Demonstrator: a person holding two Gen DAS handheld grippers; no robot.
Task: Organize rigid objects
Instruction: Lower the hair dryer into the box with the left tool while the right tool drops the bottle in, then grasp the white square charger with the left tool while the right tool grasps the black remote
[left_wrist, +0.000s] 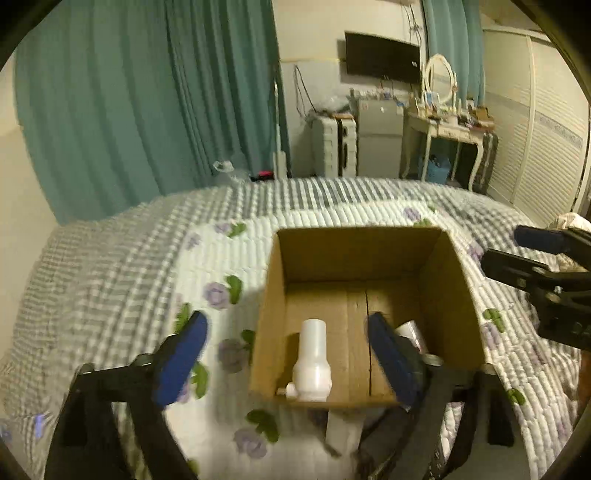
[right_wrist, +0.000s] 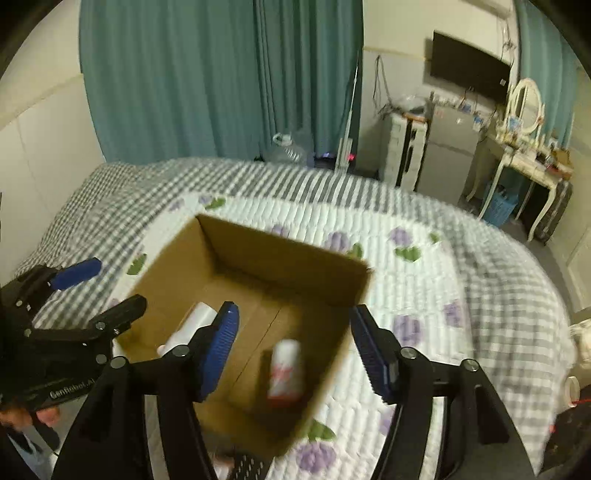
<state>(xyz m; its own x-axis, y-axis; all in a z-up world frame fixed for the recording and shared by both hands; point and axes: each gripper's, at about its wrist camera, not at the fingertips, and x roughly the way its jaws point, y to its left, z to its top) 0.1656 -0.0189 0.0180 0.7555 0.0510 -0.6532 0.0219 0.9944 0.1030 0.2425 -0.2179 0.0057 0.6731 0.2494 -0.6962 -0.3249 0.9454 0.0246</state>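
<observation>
Left gripper (left_wrist: 288, 354) spread wide, empty, over near rim of cardboard box (left_wrist: 458, 295). Right gripper (right_wrist: 293, 349) likewise parted, holding nothing. White bottle (left_wrist: 312, 363) and red-labelled bottle (right_wrist: 286, 371) lie inside box on quilt (right_wrist: 424, 295), likely dropped there for tidying.

Teal curtains (left_wrist: 147, 103), quilted bed (left_wrist: 110, 258), wall-mounted TV (left_wrist: 382, 57), white vanity (left_wrist: 443, 125).

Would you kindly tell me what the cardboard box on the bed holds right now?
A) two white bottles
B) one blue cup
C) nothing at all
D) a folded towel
A: inside the cardboard box lie a white bottle and a second white bottle with a red label; both claws are open and empty.
</observation>
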